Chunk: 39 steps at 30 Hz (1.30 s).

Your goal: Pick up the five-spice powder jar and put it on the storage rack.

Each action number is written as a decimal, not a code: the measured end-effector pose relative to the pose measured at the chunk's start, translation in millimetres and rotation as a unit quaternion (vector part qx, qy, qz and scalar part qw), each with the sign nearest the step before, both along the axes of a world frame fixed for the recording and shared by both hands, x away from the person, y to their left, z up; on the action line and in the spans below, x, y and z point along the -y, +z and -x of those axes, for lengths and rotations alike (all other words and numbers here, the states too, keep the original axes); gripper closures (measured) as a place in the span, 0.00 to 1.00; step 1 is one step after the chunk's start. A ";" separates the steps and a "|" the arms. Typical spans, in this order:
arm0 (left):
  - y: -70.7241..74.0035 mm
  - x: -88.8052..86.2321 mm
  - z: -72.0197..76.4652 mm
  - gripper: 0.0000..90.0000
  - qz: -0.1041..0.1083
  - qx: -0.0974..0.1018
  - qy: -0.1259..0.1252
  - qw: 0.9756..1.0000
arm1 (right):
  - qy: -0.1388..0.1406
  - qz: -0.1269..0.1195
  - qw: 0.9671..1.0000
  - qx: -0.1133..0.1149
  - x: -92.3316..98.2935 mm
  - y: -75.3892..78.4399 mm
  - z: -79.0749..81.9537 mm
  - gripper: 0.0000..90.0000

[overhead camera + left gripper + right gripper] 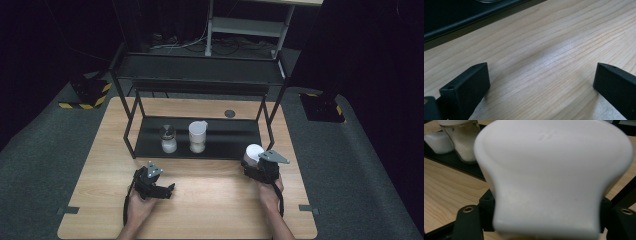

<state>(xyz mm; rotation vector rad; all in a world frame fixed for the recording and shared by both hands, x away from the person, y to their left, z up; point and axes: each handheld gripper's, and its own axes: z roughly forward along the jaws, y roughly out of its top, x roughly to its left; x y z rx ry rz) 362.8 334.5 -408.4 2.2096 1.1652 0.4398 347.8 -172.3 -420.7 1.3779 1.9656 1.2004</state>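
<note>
While your right gripper (260, 167) pinches the white container (253, 152) at the rack's (200, 145) front right corner, your left gripper's (541, 85) jaws stand spread over bare table (554, 45), and up close the container (554, 177) hides its own base.

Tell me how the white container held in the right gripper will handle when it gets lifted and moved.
The white container looks like rigid, smooth plastic, so it probably won't flex, but it may slip. It flares wider toward one end, and the right gripper clamps the narrower waist, which should help hold it. How heavy it is can't be judged, since its contents aren't visible.
</note>
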 end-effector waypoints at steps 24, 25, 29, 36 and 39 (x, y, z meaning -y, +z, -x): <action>-0.1 0.0 0.0 0.01 0.001 0.000 0.000 1.000 | 0.031 0.001 0.999 0.005 4.3 11.0 4.3 0.33; -0.1 0.0 0.0 0.01 0.001 0.000 0.000 1.000 | 0.033 0.001 0.999 0.005 4.3 11.5 4.2 0.33; -0.1 0.0 0.0 0.01 0.001 0.000 0.000 1.000 | 0.038 -0.001 0.999 0.005 4.1 12.9 3.7 0.33; 0.0 0.0 0.0 0.01 0.001 0.000 0.000 1.000 | 0.043 -0.004 0.999 0.003 3.6 15.0 2.4 0.33; -0.1 0.0 0.1 0.01 0.001 0.000 0.000 1.000 | 0.045 -0.004 0.999 0.003 3.3 15.7 2.2 0.33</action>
